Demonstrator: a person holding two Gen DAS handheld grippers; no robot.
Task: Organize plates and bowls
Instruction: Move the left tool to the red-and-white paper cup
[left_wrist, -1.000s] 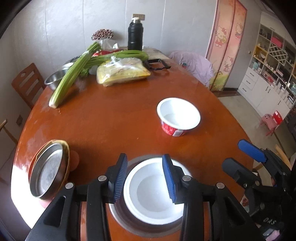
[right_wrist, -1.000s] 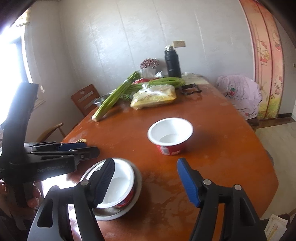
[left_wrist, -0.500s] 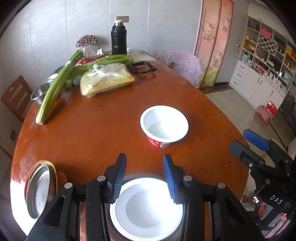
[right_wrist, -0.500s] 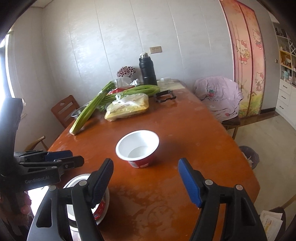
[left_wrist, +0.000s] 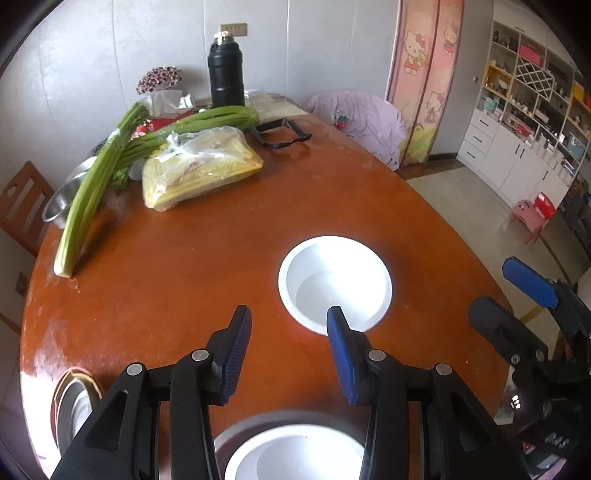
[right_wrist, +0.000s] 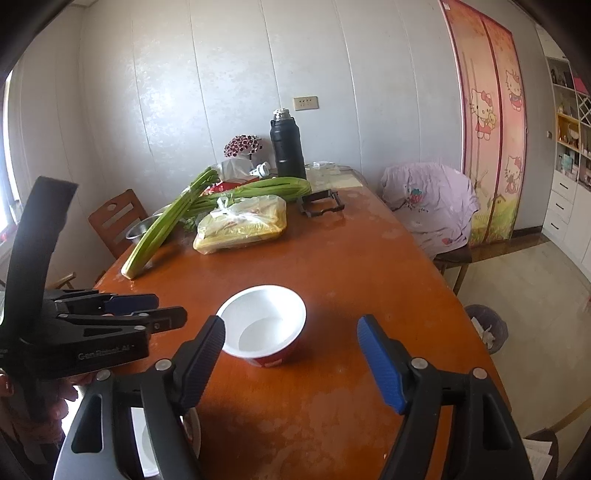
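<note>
With one white bowl (left_wrist: 295, 458) already nested in a steel plate (left_wrist: 236, 432) at the near worktop (left_wrist: 184, 277) edge, the step in hand looks like fetching the second bowl (right_wrist: 264, 325), which stands alone mid-worktop. Both the left gripper (left_wrist: 289, 345) and right gripper (right_wrist: 291, 356) are spread and empty. Next, the right fingers (right_wrist: 380, 362) should straddle its rim and clench.
</note>
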